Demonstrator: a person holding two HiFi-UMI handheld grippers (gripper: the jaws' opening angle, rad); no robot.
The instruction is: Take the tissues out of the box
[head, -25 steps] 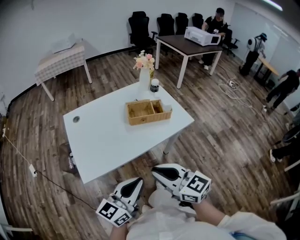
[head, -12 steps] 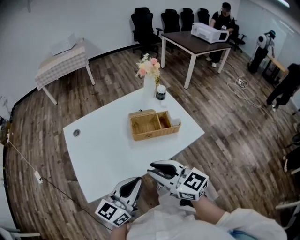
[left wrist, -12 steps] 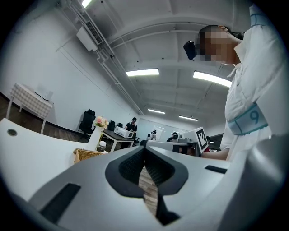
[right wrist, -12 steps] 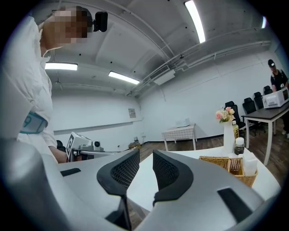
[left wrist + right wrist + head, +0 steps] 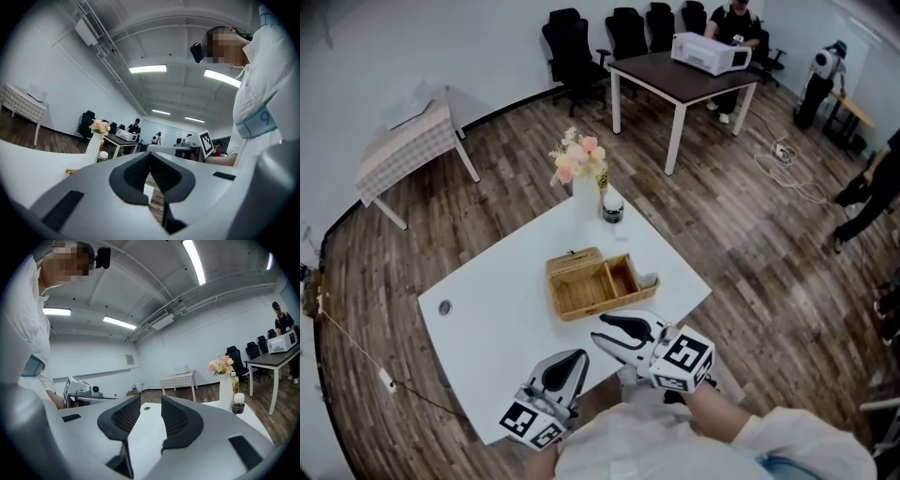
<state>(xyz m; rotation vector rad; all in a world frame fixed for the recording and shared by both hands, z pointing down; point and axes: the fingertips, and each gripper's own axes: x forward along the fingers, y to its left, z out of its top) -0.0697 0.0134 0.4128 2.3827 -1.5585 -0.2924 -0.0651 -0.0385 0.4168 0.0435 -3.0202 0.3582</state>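
Showing two compartments, the woven box [image 5: 581, 286] lies beyond the closed left tool [image 5: 579, 355] and empty, just-opening right tool [image 5: 600, 330].

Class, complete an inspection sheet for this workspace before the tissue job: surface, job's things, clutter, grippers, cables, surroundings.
Surface: white table, one round hole near its left corner.
Job's things: wicker box mid-table; tissues not clearly visible.
Clutter: flower vase and small jar behind the box.
Grippers: left gripper shut, empty; right gripper jaws just opening, empty; both short of the box.
Cables: cord on floor left; more cables right.
Surroundings: dark table, office chairs, people.
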